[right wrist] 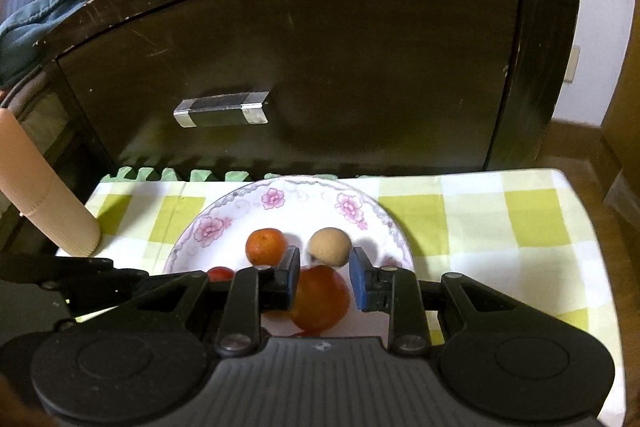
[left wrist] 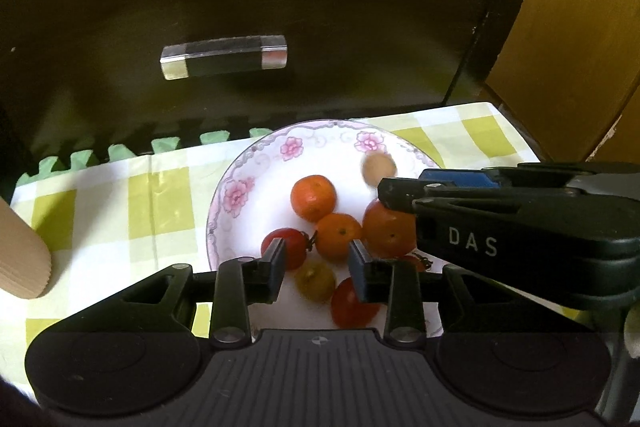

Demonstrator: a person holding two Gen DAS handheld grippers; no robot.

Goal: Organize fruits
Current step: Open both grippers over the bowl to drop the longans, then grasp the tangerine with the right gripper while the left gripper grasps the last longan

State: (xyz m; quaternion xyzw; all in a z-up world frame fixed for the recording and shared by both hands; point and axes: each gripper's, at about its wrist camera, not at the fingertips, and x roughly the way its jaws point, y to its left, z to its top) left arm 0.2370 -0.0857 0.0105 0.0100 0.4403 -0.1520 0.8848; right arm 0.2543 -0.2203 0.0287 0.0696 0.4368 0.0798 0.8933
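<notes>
A flowered plate on the checked cloth holds three oranges, two red tomatoes and a yellow-green tomato. My left gripper hangs open over the plate's near side, with the yellow-green tomato beneath the gap and no pad pressing on it. My right gripper reaches in from the right, shut down to a narrow gap, over the largest orange. A blurred tan longan sits just past its tips; I cannot tell if the pads touch it.
A dark cabinet door with a clear handle stands right behind the table. A ribbed tan tube leans at the table's left. The yellow-checked cloth stretches to the right of the plate, up to the table's edge.
</notes>
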